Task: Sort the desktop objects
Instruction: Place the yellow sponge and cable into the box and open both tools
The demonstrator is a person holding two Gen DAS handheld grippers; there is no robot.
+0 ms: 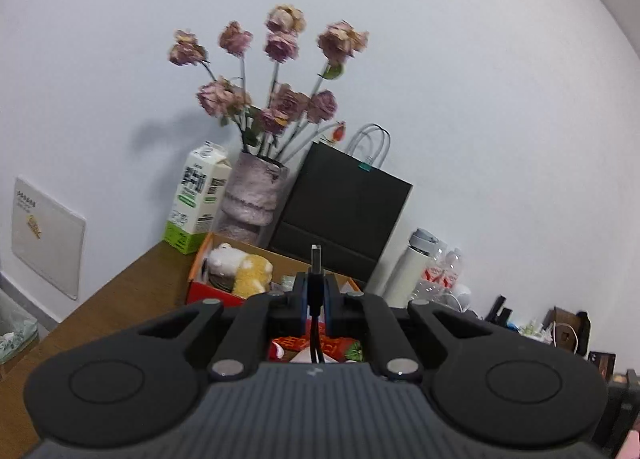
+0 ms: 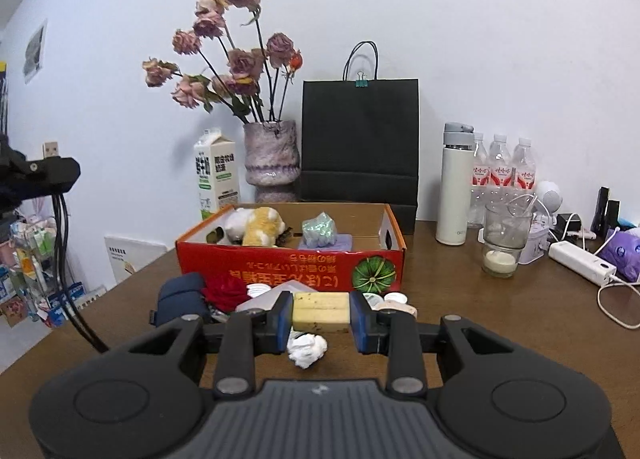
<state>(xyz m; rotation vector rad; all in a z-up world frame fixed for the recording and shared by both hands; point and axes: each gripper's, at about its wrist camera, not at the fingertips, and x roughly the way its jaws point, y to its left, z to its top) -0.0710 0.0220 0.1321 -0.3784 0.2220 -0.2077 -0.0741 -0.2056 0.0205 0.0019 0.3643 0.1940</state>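
Note:
My left gripper point(image 1: 316, 299) is shut on a black USB cable point(image 1: 316, 259), plug end up, held in the air above the red cardboard box point(image 1: 208, 291). It also shows at the left of the right wrist view point(image 2: 48, 171), cable point(image 2: 60, 239) hanging down. My right gripper point(image 2: 320, 313) is shut on a yellow sponge block point(image 2: 320, 309), low over the desk in front of the box point(image 2: 288, 267). The box holds a plush toy point(image 2: 256, 229) and a green crumpled item point(image 2: 318, 229). A white paper ball point(image 2: 306, 349), a dark blue pouch point(image 2: 180, 299) and a red flower point(image 2: 226, 293) lie in front of the box.
Behind the box stand a milk carton point(image 2: 216, 175), a vase of dried roses point(image 2: 272, 155) and a black paper bag point(image 2: 360, 139). To the right are a white flask point(image 2: 454, 187), water bottles point(image 2: 500, 171), a glass jar point(image 2: 504, 239) and a power strip point(image 2: 580, 261) with cables.

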